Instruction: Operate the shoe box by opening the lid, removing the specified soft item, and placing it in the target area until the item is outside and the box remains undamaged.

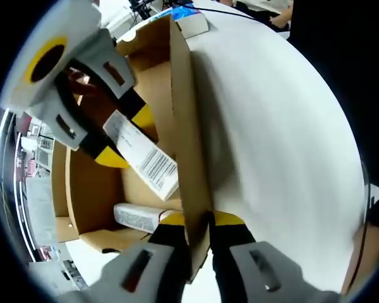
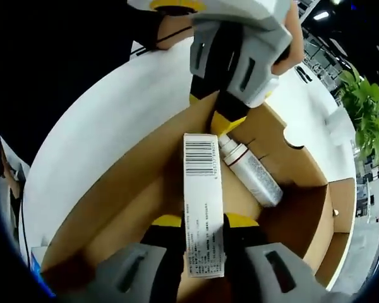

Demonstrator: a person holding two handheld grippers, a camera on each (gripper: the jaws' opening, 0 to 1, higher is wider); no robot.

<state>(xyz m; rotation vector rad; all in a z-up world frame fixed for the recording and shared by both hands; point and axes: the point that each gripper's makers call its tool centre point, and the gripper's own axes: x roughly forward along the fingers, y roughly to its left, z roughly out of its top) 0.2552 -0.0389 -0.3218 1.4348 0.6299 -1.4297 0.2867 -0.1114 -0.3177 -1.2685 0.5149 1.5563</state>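
Okay, lid's open. Left tongs [image 1: 199,237] are clamped narrow on the near wall of the shoe box [image 1: 183,126], bracing it on the white desk [image 1: 278,145]. Right tongs [image 2: 196,233] are closed on a slim white carton with a barcode label [image 2: 202,202], held above the box interior; in the left gripper view the same carton [image 1: 145,158] hangs from the right tongs [image 1: 107,142] just over the box floor. A silver tube [image 2: 252,173] lies on the box floor beside it, diagonal, cap end toward the left tongs [image 2: 224,104].

Carton's long axis runs straight out along the right tongs, barcode end far.

My read: lift straight up, clear the wall edge before moving sideways, keep the left brace light so the cardboard doesn't crease. Can't tell whether the carton is the specified soft item.
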